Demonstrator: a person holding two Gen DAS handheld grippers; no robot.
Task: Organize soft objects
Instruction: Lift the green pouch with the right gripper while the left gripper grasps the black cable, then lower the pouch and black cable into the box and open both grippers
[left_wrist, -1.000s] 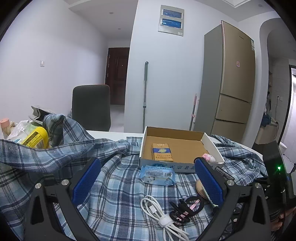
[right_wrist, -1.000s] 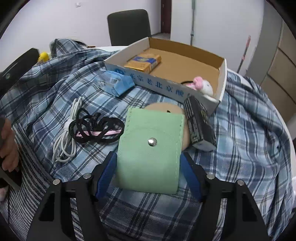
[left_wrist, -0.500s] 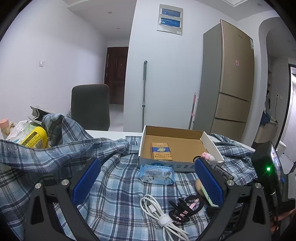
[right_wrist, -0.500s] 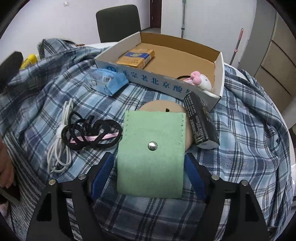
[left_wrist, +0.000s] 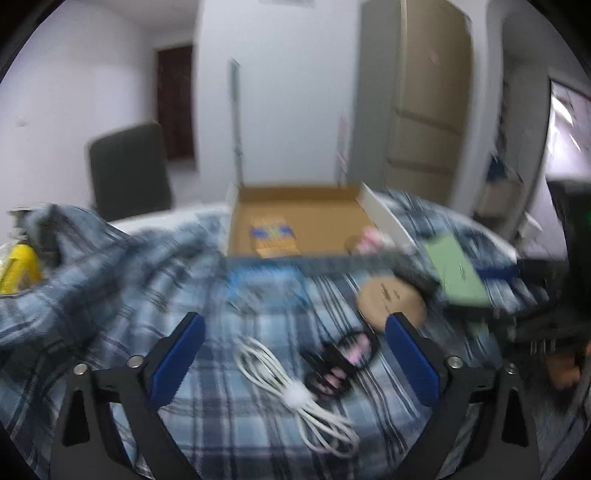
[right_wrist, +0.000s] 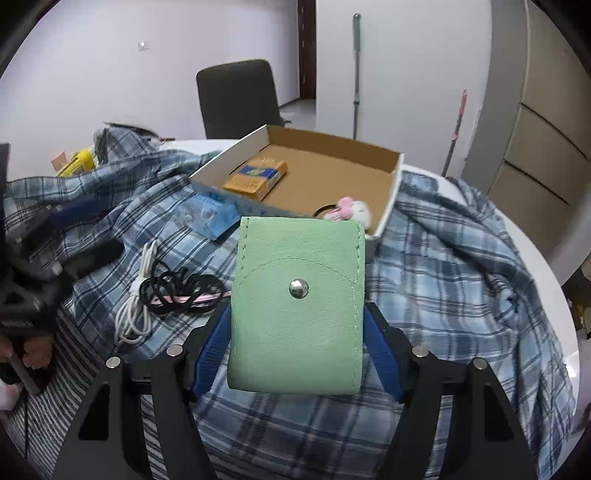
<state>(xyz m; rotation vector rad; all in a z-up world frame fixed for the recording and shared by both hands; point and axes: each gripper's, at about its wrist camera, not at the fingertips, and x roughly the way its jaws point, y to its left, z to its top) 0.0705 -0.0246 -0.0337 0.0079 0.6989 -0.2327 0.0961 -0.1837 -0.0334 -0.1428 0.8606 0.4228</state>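
Observation:
My right gripper (right_wrist: 295, 314) is closing, its blue pads pressing both sides of a green snap pouch (right_wrist: 299, 251) that hangs above the plaid cloth (right_wrist: 443, 277). In the blurred left wrist view the pouch (left_wrist: 458, 273) is at the right, raised over a tan disc (left_wrist: 391, 299). My left gripper (left_wrist: 293, 325) has its jaws wide and slowly closing, gripping nothing. Below it lie a coiled white cable (left_wrist: 291, 376) and black hair ties (left_wrist: 340, 362). The open cardboard box (right_wrist: 393, 177) beyond holds an orange pack (right_wrist: 256, 177) and a pink plush hair tie (right_wrist: 351, 210).
A blue tissue pack (right_wrist: 210, 218) lies in front of the box. A yellow container (right_wrist: 79, 162) sits at the far left among folds of cloth. A dark chair (right_wrist: 236, 96) stands behind the round white table (right_wrist: 546, 280). A person's hand (right_wrist: 33, 350) is at the left edge.
The right gripper has lifted the green pouch off the cloth toward the box, uncovering the tan disc. The left gripper has tipped downward over the cable and hair ties; its view is now blurred.

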